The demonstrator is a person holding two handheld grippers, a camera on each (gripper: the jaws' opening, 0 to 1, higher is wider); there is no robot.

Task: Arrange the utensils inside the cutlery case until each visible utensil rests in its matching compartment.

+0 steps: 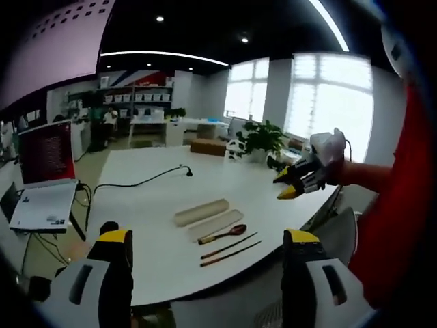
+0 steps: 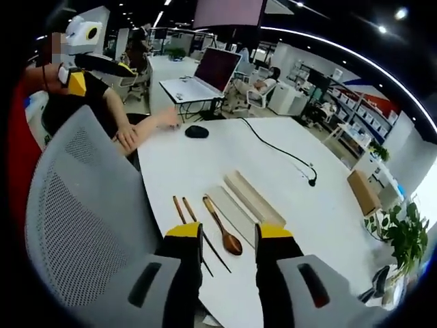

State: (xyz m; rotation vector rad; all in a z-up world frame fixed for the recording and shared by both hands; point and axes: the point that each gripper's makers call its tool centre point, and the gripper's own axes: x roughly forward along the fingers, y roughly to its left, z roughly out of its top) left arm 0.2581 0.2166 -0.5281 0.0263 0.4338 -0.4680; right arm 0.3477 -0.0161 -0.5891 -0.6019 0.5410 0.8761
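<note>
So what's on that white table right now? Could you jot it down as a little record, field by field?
table: white, large
cutlery case: open, base and lid side by side
spoon: wooden, on the table beside the case
chopsticks: pair, on the table beyond the spoon
left tongs: open, empty, above the table edge
right tongs: open, empty, over the utensils
other items: laptop, cable, plant

My left gripper view looks from off the table (image 1: 157,198) edge, facing across it toward the windows (image 1: 328,102). My right gripper view sits nearer, looking down the table's length. Both share the spoon (image 1: 222,235) and chopsticks (image 1: 229,250).
</note>
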